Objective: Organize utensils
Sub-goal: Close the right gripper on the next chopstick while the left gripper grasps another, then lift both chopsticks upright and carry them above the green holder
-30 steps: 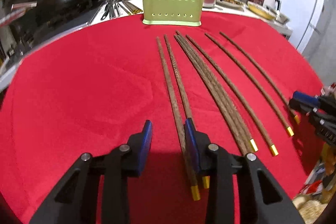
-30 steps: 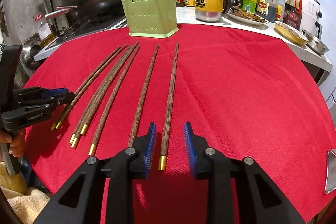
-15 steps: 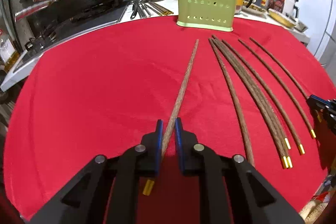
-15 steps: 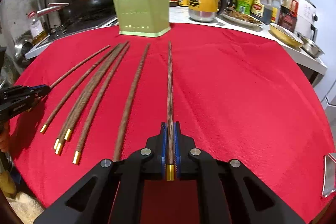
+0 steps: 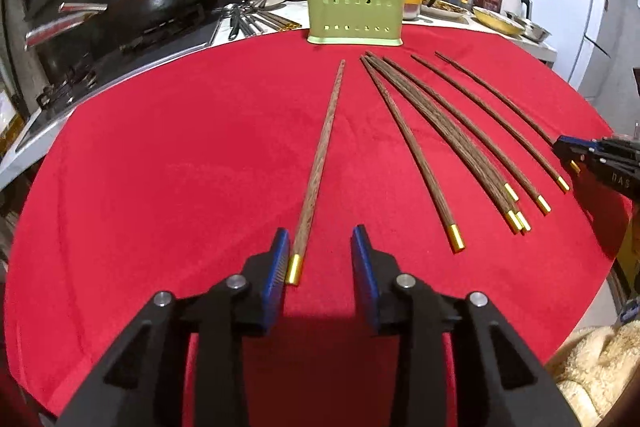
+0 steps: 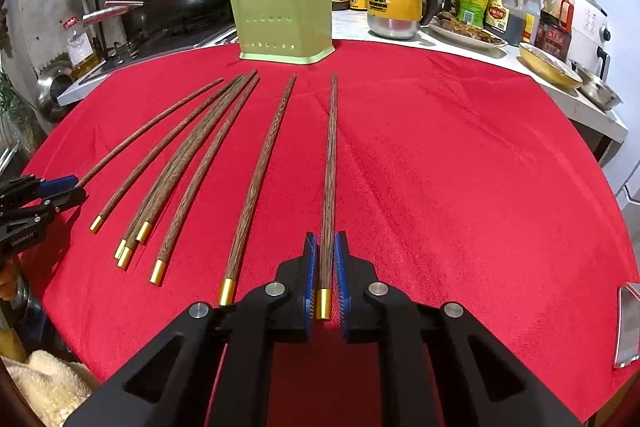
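Item: wooden chopsticks with gold caps, laid on a red cloth (image 5: 160, 167); judged light, stiff, slender and smooth, so apt to roll or pivot unless held square

Left chopstick (image 5: 320, 163): lies between the jaws of the left gripper (image 5: 320, 259), close against the left pad (image 5: 278, 267); the jaws have just been opening and stand apart, nothing clamped. Long axis runs straight ahead of the jaws, gold cap nearest, tip toward the green holder (image 5: 354, 3)

Right chopstick (image 6: 330, 187): lies between the nearly closed jaws of the right gripper (image 6: 326, 271), thin gaps being seen at both pads, so no firm grip is judged. Axis likewise ahead, cap nearest, tip toward the holder

Remaining chopsticks (image 6: 192, 163): fanned between both grippers

Hold advised: just ahead of the cap, across the shaft
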Motion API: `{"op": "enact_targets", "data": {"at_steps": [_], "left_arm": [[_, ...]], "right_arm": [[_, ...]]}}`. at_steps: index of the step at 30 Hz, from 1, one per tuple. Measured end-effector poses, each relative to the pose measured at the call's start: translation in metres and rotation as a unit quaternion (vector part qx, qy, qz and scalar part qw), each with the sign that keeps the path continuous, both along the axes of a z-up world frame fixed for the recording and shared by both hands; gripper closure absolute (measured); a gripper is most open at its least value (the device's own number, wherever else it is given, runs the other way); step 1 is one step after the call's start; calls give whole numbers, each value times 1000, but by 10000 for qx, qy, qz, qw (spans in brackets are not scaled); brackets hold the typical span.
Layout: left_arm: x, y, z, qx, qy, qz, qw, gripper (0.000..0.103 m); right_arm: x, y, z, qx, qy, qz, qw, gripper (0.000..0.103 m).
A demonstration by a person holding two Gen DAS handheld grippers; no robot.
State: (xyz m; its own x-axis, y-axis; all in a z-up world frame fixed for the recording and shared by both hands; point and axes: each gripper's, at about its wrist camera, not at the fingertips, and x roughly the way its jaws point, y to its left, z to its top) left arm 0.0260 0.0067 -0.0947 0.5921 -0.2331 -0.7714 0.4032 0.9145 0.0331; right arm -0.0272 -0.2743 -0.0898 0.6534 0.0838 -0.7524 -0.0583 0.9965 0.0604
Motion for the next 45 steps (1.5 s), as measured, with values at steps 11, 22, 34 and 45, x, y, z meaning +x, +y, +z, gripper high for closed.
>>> {"op": "enact_targets", "data": {"at_steps": [11,22,34,45], "left_arm": [[-2,12,0,-14,-54,217,9997,96],[3,-7,-2,-111,-194,129,9997,96],[4,-5,-2,-227,-173,195,9994,96],[-4,27,67,-914,-1085,541,9884,96]], "right_arm": [[-5,-1,-1,90,-27,109,9999,91],[-26,8,-3,-132,-257,155,9995,77],[-26,0,-7,73,-547,-180,9983,96],[-35,-10,56,276,-1208,-201,9921,96]]}}
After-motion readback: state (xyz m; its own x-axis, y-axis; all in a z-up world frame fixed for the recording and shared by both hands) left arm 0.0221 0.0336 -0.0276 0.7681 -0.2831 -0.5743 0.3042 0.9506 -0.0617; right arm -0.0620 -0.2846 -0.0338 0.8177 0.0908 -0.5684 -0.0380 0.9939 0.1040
